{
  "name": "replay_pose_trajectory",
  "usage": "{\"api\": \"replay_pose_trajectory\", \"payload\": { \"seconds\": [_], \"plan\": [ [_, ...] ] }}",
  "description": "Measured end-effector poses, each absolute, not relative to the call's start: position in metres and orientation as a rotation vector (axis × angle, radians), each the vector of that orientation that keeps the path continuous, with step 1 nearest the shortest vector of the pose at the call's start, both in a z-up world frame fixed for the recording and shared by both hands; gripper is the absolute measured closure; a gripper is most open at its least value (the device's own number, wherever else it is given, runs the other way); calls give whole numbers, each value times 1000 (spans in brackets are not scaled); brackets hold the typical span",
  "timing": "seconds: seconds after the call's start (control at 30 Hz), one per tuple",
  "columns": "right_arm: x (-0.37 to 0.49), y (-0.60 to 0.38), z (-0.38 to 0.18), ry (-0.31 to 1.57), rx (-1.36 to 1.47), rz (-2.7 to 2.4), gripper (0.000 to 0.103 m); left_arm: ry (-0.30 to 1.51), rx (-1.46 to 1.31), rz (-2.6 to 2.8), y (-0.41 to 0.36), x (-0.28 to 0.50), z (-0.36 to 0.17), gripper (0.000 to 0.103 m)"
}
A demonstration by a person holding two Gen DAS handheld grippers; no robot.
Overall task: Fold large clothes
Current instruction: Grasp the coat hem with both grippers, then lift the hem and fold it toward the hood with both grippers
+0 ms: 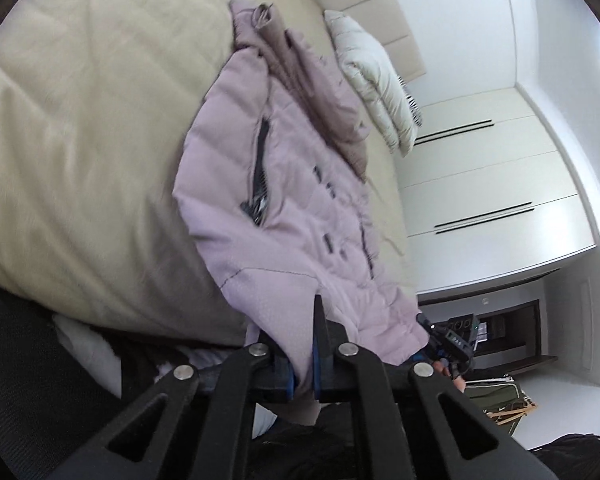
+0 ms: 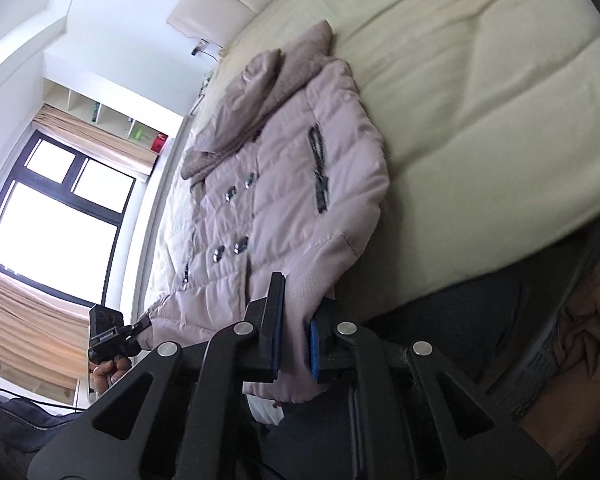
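Observation:
A pale lilac puffer coat [image 1: 300, 200] with a brown knit collar [image 1: 296, 64] lies front-up on the cream bed [image 1: 80, 128], its buttons and a zip pocket showing. My left gripper [image 1: 300, 344] is shut on the coat's bottom hem, with cloth pinched between the blue pads. In the right wrist view the same coat [image 2: 284, 184] stretches away, and my right gripper [image 2: 298, 320] is shut on the other part of the hem. Each view also shows the opposite gripper at the hem's far corner: the right gripper [image 1: 440, 332] and the left gripper [image 2: 140, 326]. The hem is lifted off the bed edge.
A folded white quilted item [image 1: 372, 80] lies near the padded headboard [image 1: 360, 4]. Cream wardrobe doors [image 1: 492, 184] stand beyond the bed. A bright window [image 2: 52, 216] with tan curtains is on the other side. Dark fabric [image 2: 460, 312] lies below the bed edge.

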State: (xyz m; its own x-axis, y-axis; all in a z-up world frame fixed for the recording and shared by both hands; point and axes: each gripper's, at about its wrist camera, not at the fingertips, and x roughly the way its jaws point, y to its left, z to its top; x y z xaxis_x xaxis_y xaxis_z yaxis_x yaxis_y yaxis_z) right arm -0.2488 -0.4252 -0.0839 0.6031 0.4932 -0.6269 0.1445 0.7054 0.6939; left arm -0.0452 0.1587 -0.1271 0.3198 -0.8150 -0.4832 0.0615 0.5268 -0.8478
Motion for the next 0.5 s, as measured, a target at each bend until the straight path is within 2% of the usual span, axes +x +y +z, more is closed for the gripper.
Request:
{"api": "replay_pose_trajectory", "payload": {
  "seconds": [0.23, 0.5],
  "plan": [
    [-218, -426, -34, 755, 769, 246, 95, 934, -897, -717, 162, -9, -86, 96],
    [-145, -434, 1, 635, 750, 254, 95, 816, -925, -695, 157, 57, -54, 96]
  ]
}}
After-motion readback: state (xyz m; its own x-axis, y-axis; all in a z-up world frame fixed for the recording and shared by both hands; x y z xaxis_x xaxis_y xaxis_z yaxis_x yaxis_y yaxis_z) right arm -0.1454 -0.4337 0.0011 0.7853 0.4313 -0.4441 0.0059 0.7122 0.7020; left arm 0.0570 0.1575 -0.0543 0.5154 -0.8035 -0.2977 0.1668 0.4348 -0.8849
